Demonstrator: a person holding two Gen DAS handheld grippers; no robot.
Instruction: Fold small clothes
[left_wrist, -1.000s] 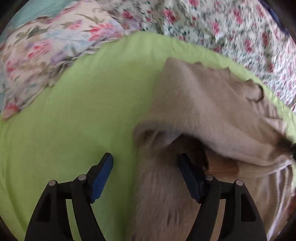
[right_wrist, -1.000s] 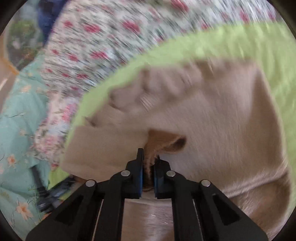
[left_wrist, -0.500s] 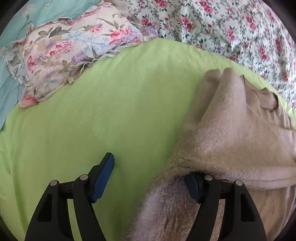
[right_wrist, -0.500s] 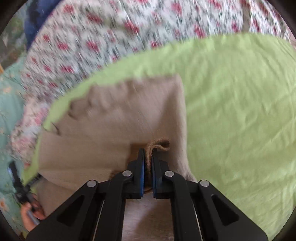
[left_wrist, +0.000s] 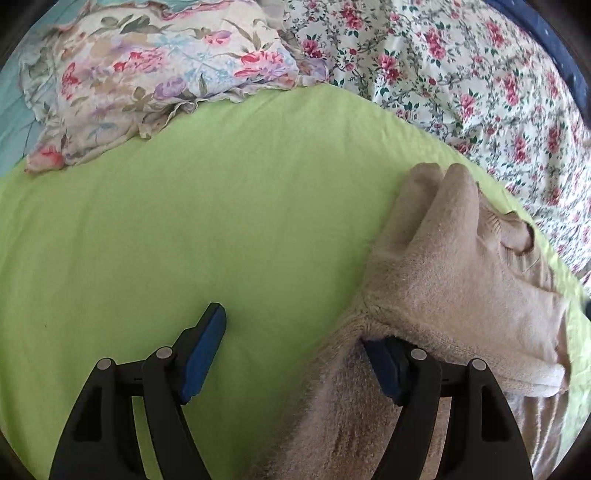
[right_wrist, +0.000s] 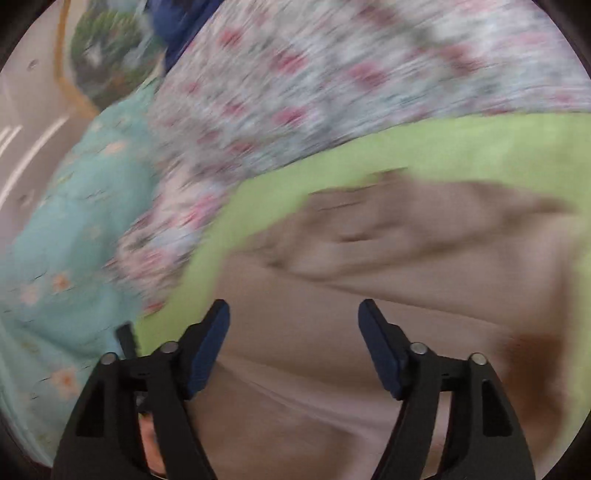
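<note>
A beige fuzzy garment (left_wrist: 454, 280) lies on the green sheet (left_wrist: 184, 221) at the right of the left wrist view, with one part folded over the rest. My left gripper (left_wrist: 295, 350) is open; its right finger sits under the folded edge and its left finger is over bare sheet. In the blurred right wrist view the same garment (right_wrist: 388, 266) fills the lower half. My right gripper (right_wrist: 293, 350) is open above it and holds nothing.
A floral pillow (left_wrist: 147, 74) lies at the back left and a rose-print quilt (left_wrist: 461, 74) at the back right. A pale blue floral cloth (right_wrist: 74, 240) lies left of the green sheet (right_wrist: 461, 144) in the right wrist view.
My right gripper was shut on a fold of the garment and has now opened and let it go. The fold has been laid over. The right view is swinging fast.
</note>
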